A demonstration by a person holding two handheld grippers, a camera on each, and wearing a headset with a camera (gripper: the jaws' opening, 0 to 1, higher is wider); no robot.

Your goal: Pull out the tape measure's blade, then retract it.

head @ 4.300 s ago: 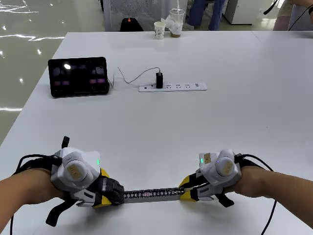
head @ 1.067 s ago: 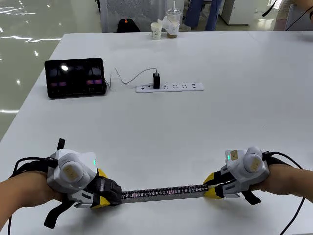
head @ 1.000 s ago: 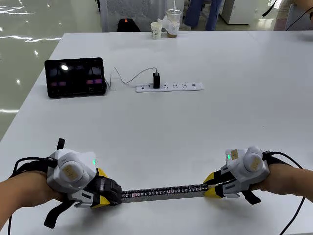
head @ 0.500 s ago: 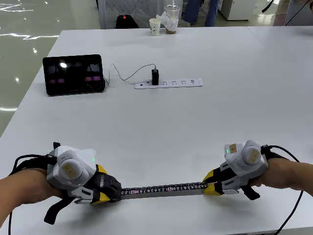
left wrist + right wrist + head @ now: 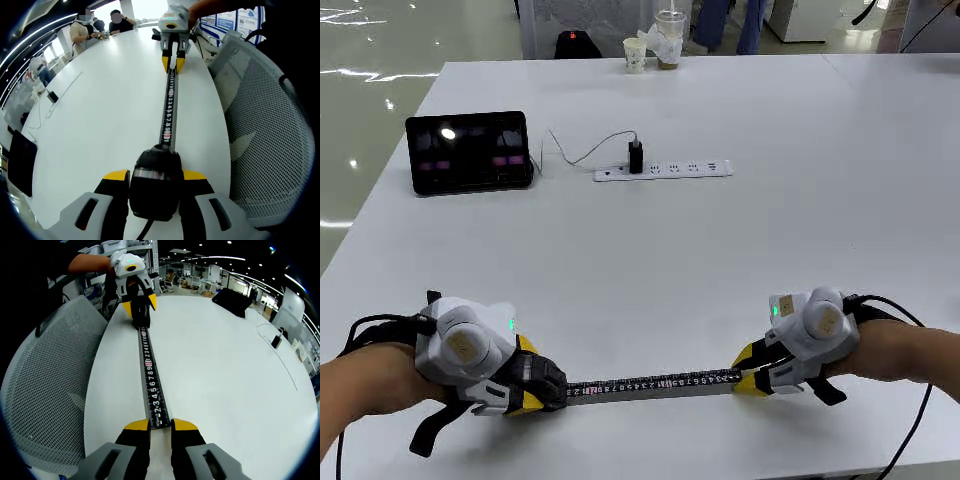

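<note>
tape measure (image 5: 536,381) left, blade (image 5: 655,382) to its right, tablet (image 5: 470,152) behind

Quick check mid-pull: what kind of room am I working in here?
Probably an open-plan office or lab: a long white table, a mesh chair beside it, and rows of desks under ceiling lights beyond.

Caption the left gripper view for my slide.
Left tongs clamp the tape measure case; its blade runs across the white table to the right tongs.

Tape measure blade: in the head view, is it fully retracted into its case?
No: the blade runs from the case in the left gripper across to the right gripper, its numbers showing.
</note>
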